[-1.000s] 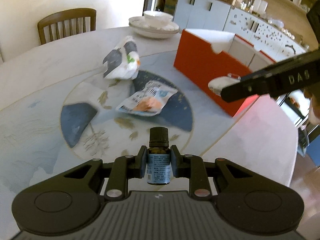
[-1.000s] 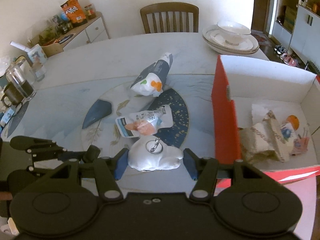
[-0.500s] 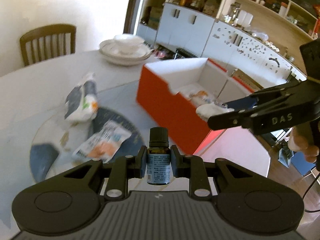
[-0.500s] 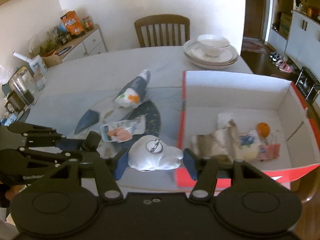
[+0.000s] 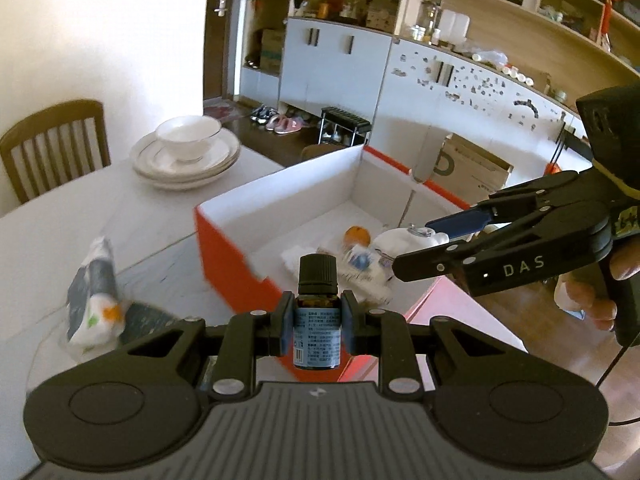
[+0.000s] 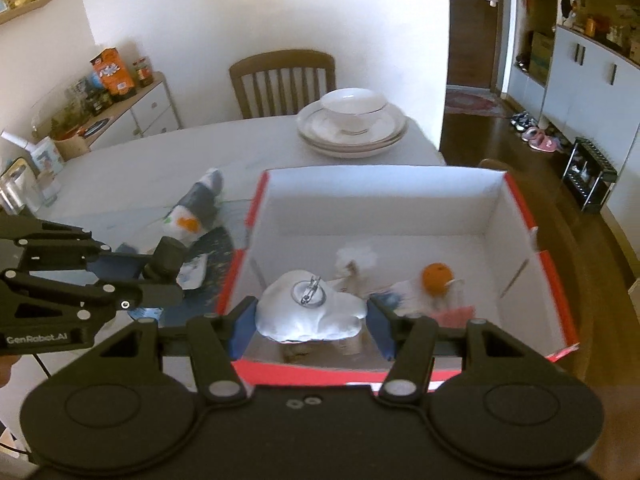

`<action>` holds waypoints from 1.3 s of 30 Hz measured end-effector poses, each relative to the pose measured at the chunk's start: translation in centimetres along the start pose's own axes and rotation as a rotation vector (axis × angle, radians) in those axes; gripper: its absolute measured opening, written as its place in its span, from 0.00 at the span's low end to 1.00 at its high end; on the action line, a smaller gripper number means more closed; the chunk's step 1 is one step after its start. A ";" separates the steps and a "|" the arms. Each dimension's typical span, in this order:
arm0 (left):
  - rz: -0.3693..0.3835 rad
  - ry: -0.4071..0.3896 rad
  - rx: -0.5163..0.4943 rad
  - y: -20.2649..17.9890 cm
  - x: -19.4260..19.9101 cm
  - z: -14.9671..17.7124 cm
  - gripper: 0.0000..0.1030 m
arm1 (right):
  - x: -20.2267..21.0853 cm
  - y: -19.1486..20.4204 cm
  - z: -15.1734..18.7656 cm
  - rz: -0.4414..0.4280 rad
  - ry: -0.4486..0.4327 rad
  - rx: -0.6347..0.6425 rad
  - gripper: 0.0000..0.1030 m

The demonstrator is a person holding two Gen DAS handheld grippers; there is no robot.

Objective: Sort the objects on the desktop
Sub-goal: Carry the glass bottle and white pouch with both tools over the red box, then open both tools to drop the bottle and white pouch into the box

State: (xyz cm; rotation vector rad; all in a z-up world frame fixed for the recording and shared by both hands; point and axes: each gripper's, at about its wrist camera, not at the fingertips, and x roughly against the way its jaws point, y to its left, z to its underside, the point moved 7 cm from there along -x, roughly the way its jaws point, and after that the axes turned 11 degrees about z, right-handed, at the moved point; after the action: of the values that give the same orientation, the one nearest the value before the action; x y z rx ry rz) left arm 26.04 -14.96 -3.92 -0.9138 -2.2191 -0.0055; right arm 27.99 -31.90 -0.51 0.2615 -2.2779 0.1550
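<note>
The right tool (image 6: 311,318) pinches a white plush toy (image 6: 310,312) over the red box (image 6: 532,216); the left tool (image 5: 316,322) pinches a small brown bottle (image 5: 316,316) upright, short of the box's near wall. Lower each well inside before releasing, bottle kept vertical.

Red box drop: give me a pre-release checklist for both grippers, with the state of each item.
1. Right gripper shut on the white plush keychain: ok.
2. Keychain inside the red box rim: ok.
3. Floor beneath the keychain free: not ok, other items lie under it.
4. Left gripper shut on the small dropper bottle: ok.
5. Bottle over the box opening: cannot tell; it appears near the closest corner.
6. Grippers clear of each other: ok.
</note>
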 end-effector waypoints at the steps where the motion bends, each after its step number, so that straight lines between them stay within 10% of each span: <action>1: -0.002 0.004 -0.009 -0.3 -0.6 -0.4 0.22 | -0.1 -0.7 -0.1 0.003 -0.002 -0.005 0.57; 20: -0.178 0.147 -0.004 1.0 -10.0 -5.0 0.22 | -5.4 -8.9 -2.5 0.057 0.003 -0.004 0.57; 39: -0.286 0.342 0.059 4.6 -16.0 -4.3 0.22 | -14.5 -7.6 -4.1 0.068 0.174 0.080 0.57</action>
State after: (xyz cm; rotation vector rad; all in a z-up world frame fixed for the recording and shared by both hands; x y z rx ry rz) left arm 39.30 -22.42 -11.95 -0.5121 -1.9967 -0.2137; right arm 42.10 -36.45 -8.54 0.2042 -2.1117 0.2933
